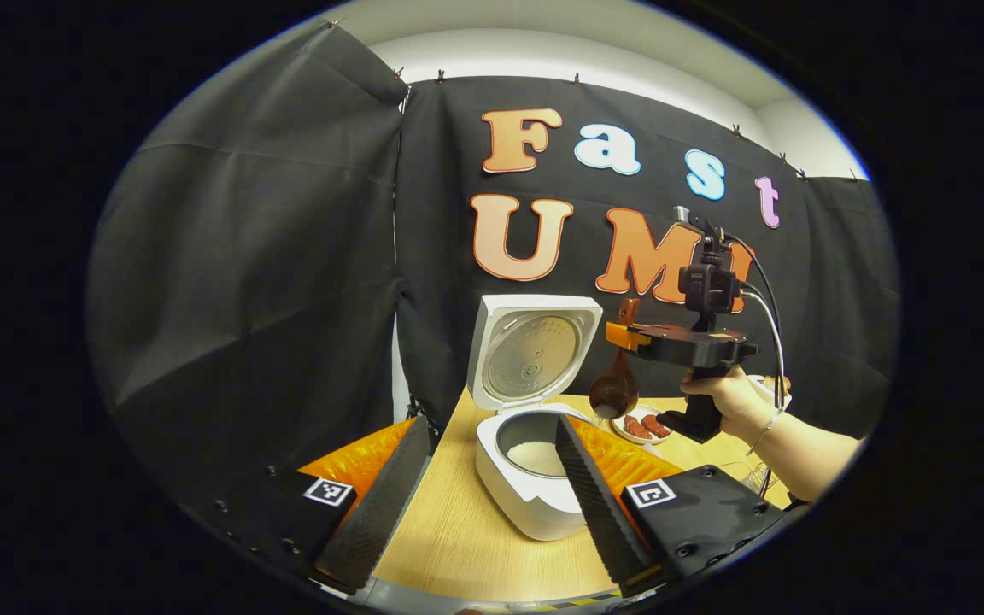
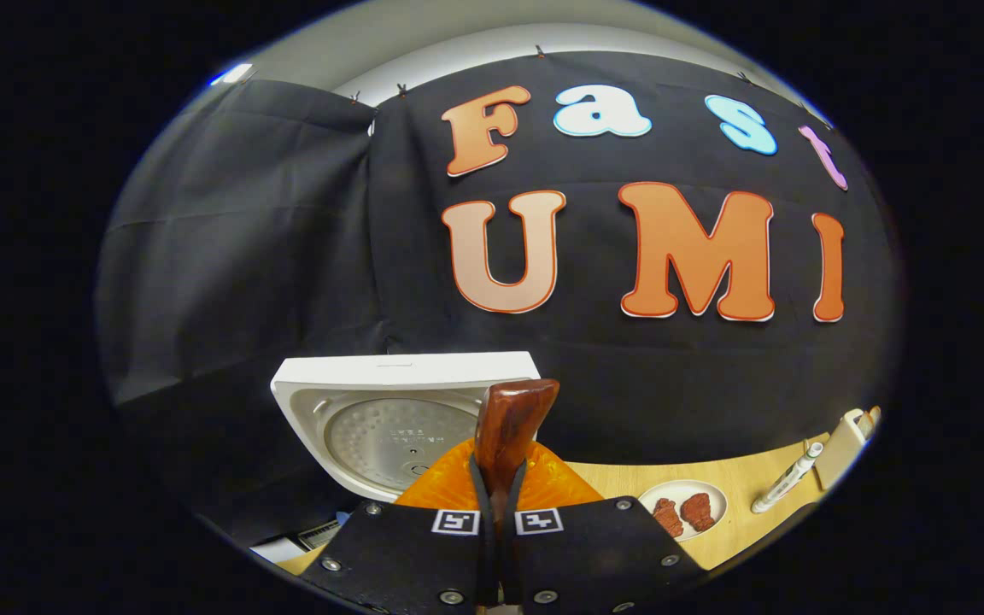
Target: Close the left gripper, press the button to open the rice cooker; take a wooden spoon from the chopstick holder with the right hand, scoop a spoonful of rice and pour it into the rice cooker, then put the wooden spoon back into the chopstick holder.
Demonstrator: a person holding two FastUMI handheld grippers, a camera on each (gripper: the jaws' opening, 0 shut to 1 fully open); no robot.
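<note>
I noted my right gripper (image 1: pixel 626 335) pinching the wooden spoon (image 1: pixel 615 389), bowl hanging above the open rice cooker (image 1: pixel 535 478); rice lay inside. My left gripper (image 1: pixel 479 504) was spread.

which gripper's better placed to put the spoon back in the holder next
Right. The right gripper is shut on the wooden spoon beside the open rice cooker; the left gripper is open and holds nothing.
</note>
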